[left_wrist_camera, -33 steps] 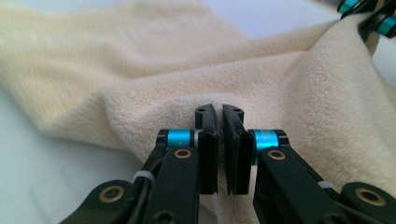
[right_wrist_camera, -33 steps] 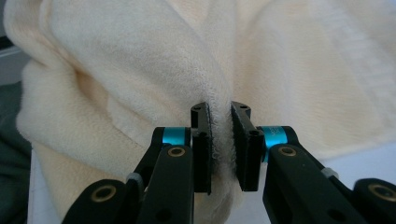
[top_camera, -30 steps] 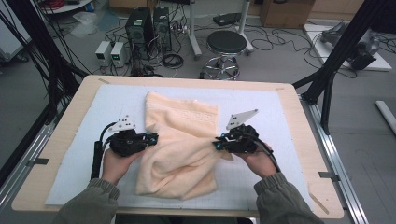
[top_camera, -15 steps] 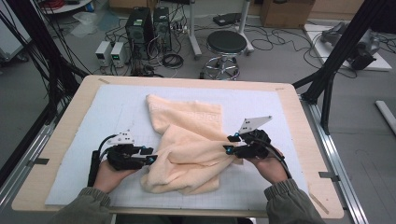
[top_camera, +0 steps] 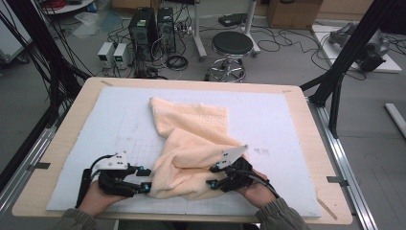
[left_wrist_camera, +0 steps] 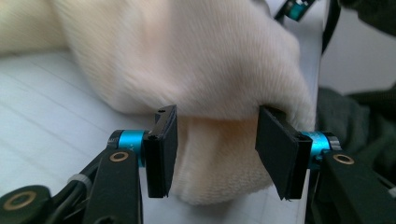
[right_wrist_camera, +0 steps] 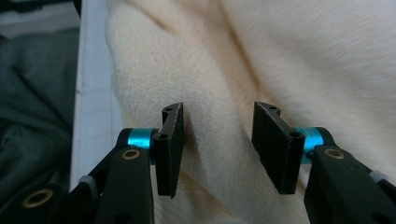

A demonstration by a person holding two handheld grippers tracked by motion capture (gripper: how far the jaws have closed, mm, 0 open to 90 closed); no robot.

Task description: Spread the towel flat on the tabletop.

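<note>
Both pairs of jaws have just been spreading; the left gripper (top_camera: 146, 179) and right gripper (top_camera: 210, 176) are now standing apart around folds of the cream terry-cloth towel (top_camera: 194, 143) without pinching it; the towel is lying bunched nearer the person on the white-topped bench (top_camera: 287, 124) than a second ago, so the pull looks finished and the release under way.

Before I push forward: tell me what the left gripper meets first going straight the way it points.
The left gripper would meet the cream towel almost at once; a fold already lies between its open fingers.
</note>
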